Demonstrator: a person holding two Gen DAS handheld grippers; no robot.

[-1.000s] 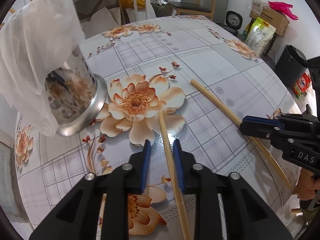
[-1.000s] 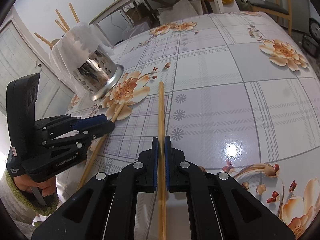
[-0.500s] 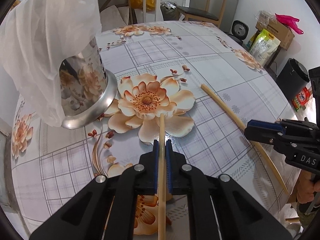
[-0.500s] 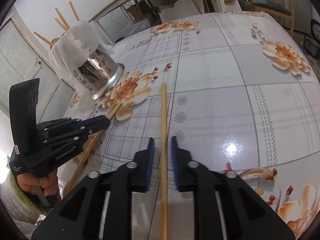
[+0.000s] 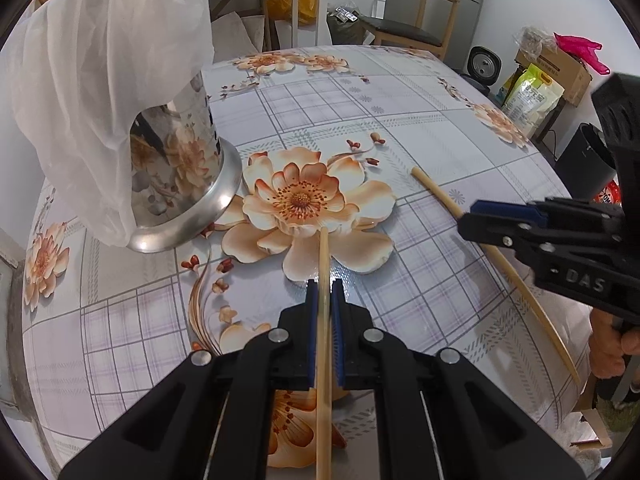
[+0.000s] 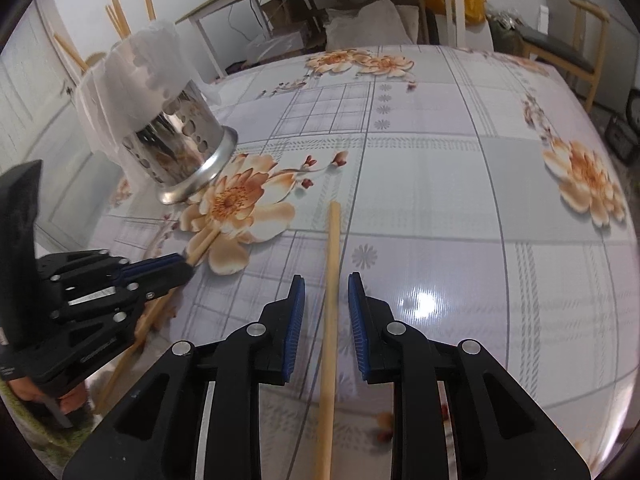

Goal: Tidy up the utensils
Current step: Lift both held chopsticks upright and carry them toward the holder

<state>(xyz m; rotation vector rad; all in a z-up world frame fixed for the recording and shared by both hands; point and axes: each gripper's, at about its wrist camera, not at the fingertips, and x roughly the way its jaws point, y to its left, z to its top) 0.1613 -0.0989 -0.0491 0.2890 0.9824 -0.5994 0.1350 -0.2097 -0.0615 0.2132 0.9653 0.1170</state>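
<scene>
Chopsticks are what this task turns on: two lie loose on the worktop [image 5: 400, 128], and more already stand in the steel holder [image 5: 180, 184], which has a white plastic bag [image 5: 100, 64] draped over its top. The left hand-held gripper [image 5: 324, 304] is pressed together on one chopstick [image 5: 323, 264], whose far end lies on the big printed flower just beside the holder's flared base. The right hand-held gripper [image 6: 326, 304] is spread, its jaws having just been opening; the second chopstick [image 6: 332, 264] lies between the pads, touching neither.

To do the step well, the left hand should probably lift straight up first, then tip the stick upright before carrying it over the rim. The grip sits partway along the stick, so a long tail trails behind and could swing; a slow turn would keep it from slipping in the pads. The bag hides much of the opening, so the tip may snag on plastic unless it is aimed at the gap where the other sticks rise.

Room is generous on the far side of the worktop, which is bare. The near side is tighter: the second chopstick's thin end reaches close to the worktop's edge, and the two hands work near each other, so the right one is best kept clear of the left's path.
</scene>
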